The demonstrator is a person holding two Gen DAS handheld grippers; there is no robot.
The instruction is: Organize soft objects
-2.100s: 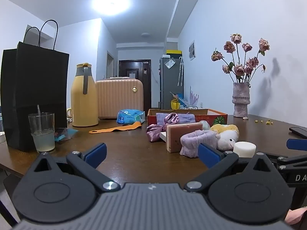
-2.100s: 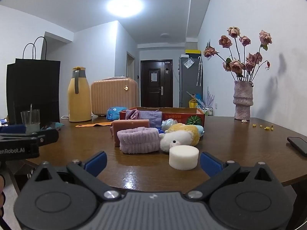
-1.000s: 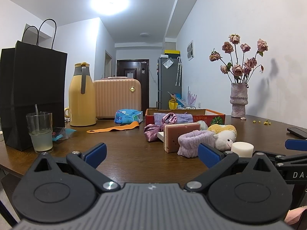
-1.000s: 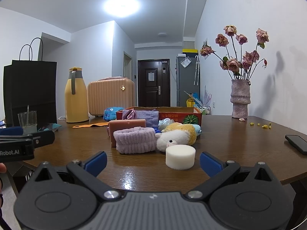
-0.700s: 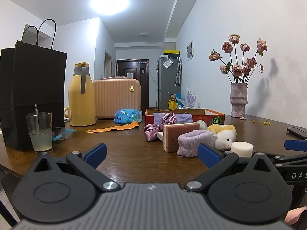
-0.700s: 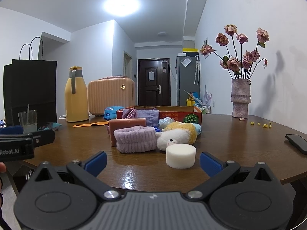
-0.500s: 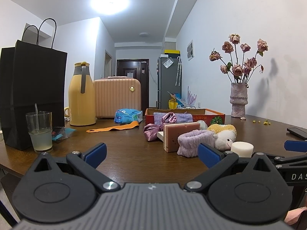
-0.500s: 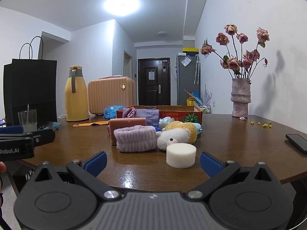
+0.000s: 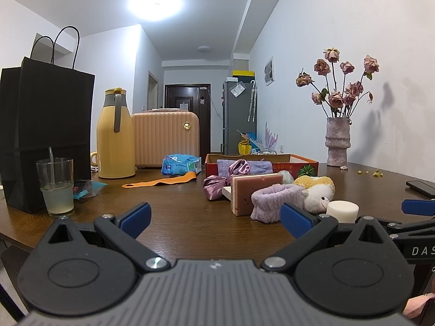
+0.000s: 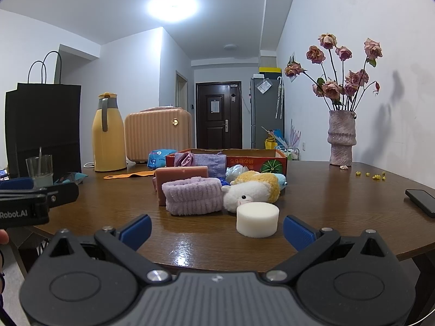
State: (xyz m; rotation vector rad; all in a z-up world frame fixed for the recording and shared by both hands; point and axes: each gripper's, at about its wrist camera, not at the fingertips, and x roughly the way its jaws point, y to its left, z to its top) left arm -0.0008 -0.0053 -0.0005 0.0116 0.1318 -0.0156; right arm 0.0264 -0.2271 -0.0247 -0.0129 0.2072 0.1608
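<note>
On the dark brown wooden table [image 10: 339, 203], a cluster of soft things lies in front of a shallow red-orange cardboard box [image 10: 244, 160] printed with a green pumpkin. Nearest the right gripper [image 10: 216, 229] stands a white foam cylinder [image 10: 257, 222], just in front of a white and yellow plush sheep [image 10: 251, 190] lying on its side. Touching the sheep's left is a folded lilac fleece headband [image 10: 191, 195], and behind that a pink sponge block [image 10: 180, 175] stands on edge. A pale blue soft item [image 10: 236, 171] sits between the sheep and the box. Seen from the left wrist, a shiny mauve satin scrunchie [image 9: 217, 186] lies left of the sponge, and a lilac cloth [image 9: 258, 167] drapes over the box's front wall.

Both tools hover at the table's near edge, well apart from the pile. The right gripper's blue-padded jaws are spread wide with nothing between them. The left gripper [image 9: 214, 218] is likewise released and empty, its blue pads far apart.

Farther left stand a black paper bag [image 9: 46, 125], a glass of cloudy drink [image 9: 55, 184], a yellow thermos jug [image 9: 115, 141] and a peach ribbed suitcase [image 9: 165, 138]. An orange strap [image 9: 160, 180] and a blue packet [image 9: 180, 164] lie before them. At the right a mottled pink vase of dried roses [image 10: 341, 138] stands by the wall, and a black phone [image 10: 421, 201] lies near the table's edge.
</note>
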